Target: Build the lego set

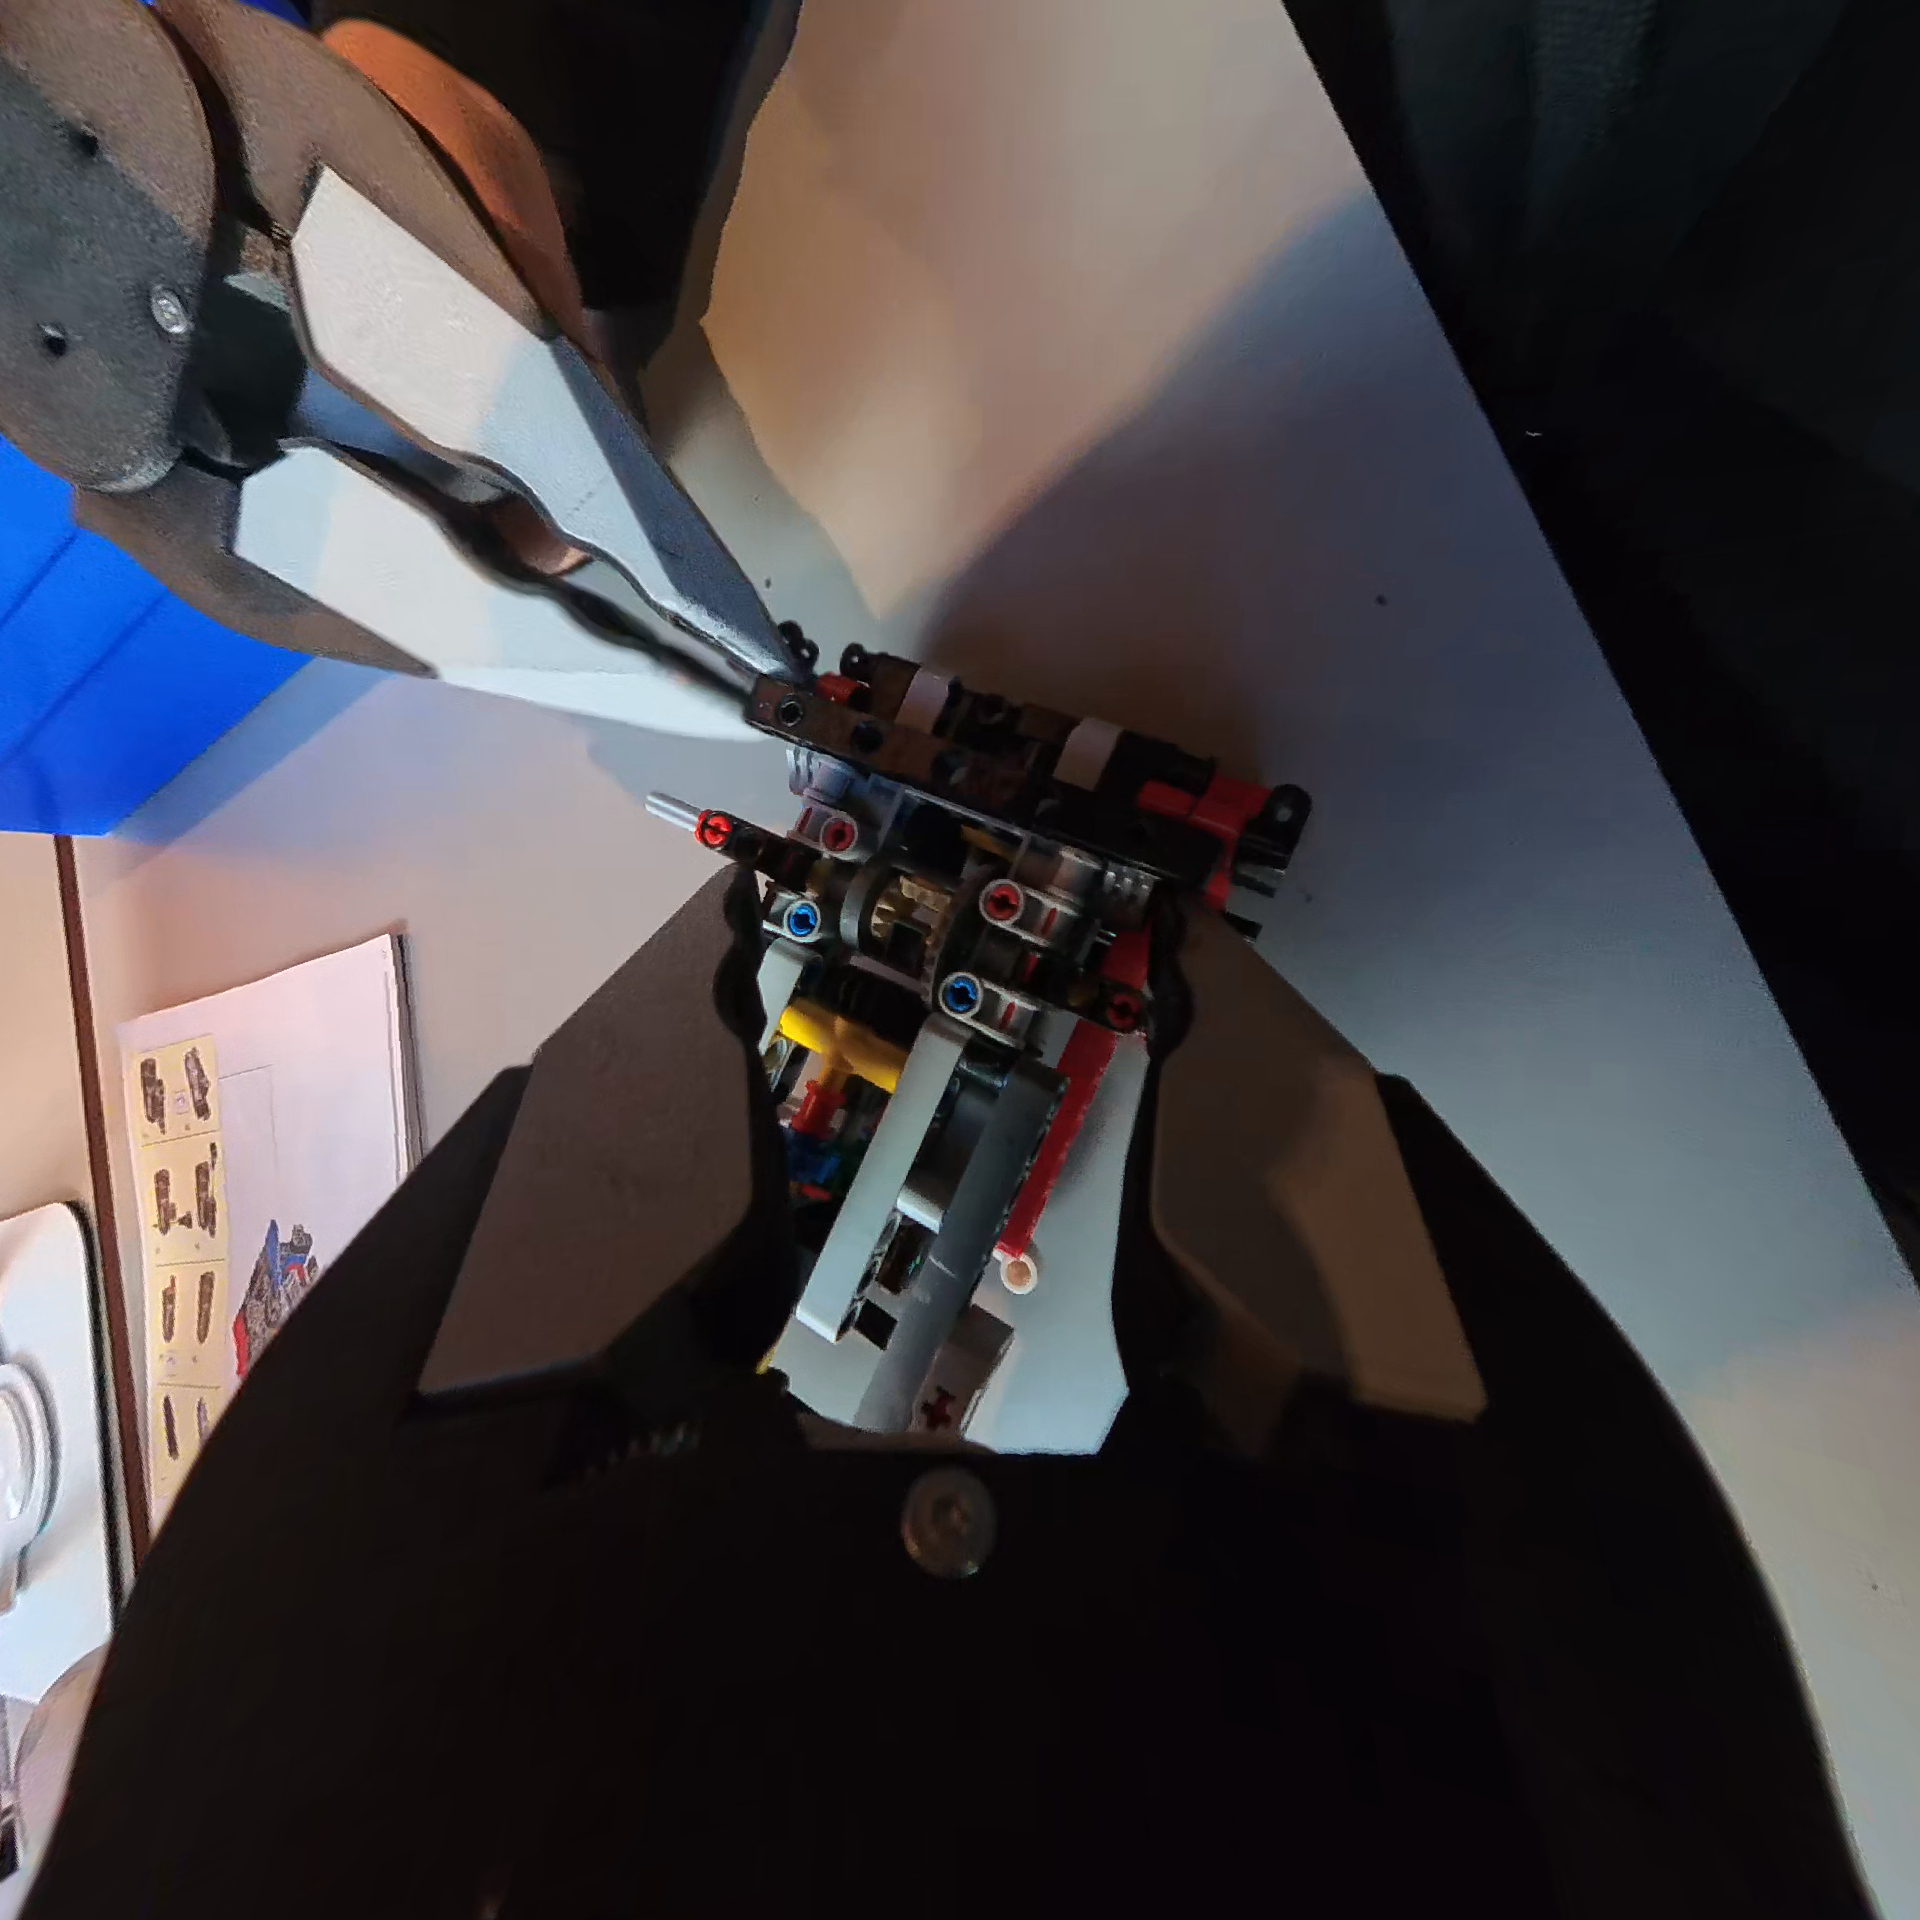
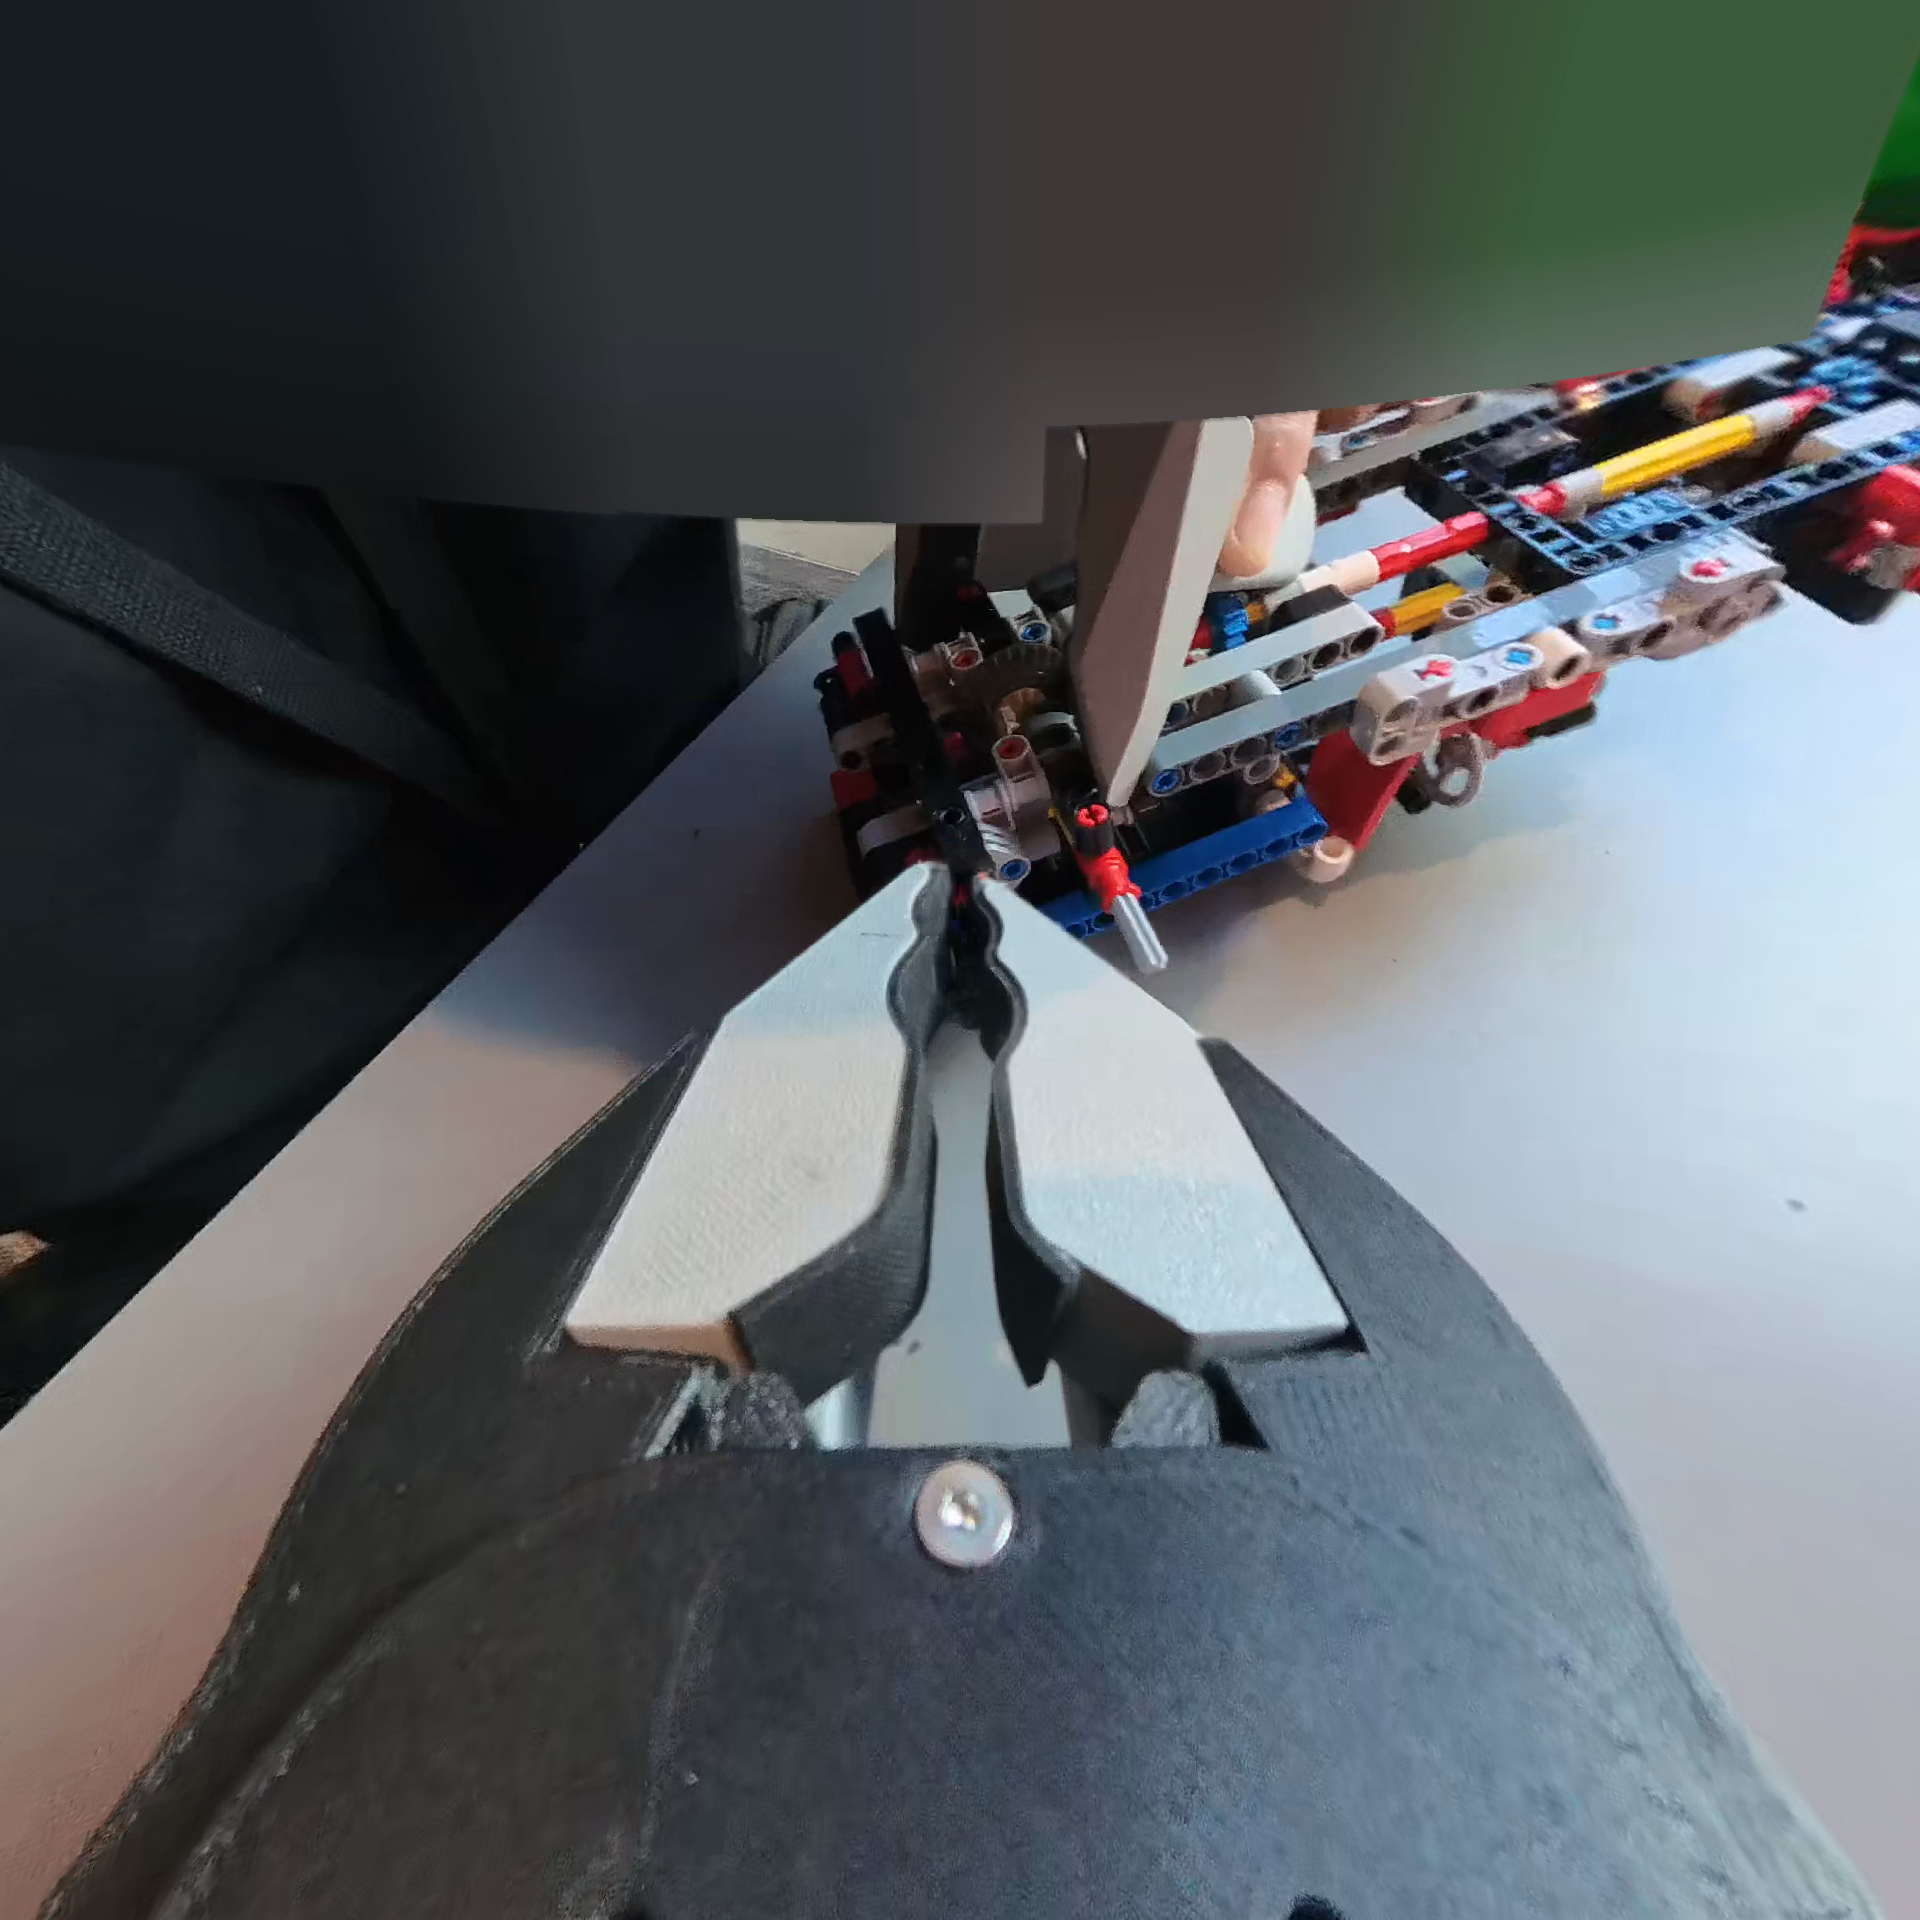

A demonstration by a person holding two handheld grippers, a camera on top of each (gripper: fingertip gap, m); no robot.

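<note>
The lego model lies on the white table, close to its edge. It is a long frame of grey, red, blue and black beams with coloured pins. In the right wrist view the model stretches away to the right, a blue beam along its near lower side and a grey axle with a red bush jutting out toward the camera.

A black end assembly with red and white parts sits across the end of the model. The right gripper has its fingers closed on the corner of this assembly; in its own view the right gripper pinches a thin black part, with almost no gap between the tips.

The left gripper straddles the frame, its dark fingers spread to either side and pressing on the model's flanks. In the right wrist view one of its fingers comes down onto the frame.

An instruction booklet lies well apart on the table, beside a blue object.
</note>
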